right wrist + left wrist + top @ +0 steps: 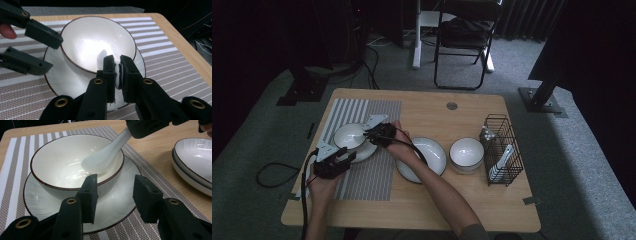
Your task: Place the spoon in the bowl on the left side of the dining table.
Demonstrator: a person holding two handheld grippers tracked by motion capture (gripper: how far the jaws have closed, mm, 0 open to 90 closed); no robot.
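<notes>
Two grippers work over one place setting on the striped mat [372, 175] at the left of the surface [447, 200]. The right gripper [118, 67] is clamped on the handle of a white spoon [105, 157], and the spoon's scoop end rests inside the white bowl [60, 162] while the handle leans out over the rim. The bowl itself stands on a saucer [117, 202] on the mat. The left gripper [115, 192] has its jaws apart and holds nothing; it sits just beside the near wall of the bowl, over the saucer.

The likely trouble lies in letting go. The spoon is glazed and smooth, and its handle crosses the rim at a slant, so if the right gripper opens while most of the weight hangs outside, the spoon may tip out and clatter onto the saucer or the mat. Pulling the gripper away along the handle could also drag the spoon up the wall of the bowl.

The bowl is only sitting loose on the saucer. A sideways push from the spoon, or a nudge from the open left gripper so near its wall, could slide it off centre or rock it.

Further right lie stacked plates [422, 157], another bowl [466, 154] and a wire basket [502, 150] with what looks like another spoon; the right forearm crosses above the plates, so a low withdrawal might brush them.
</notes>
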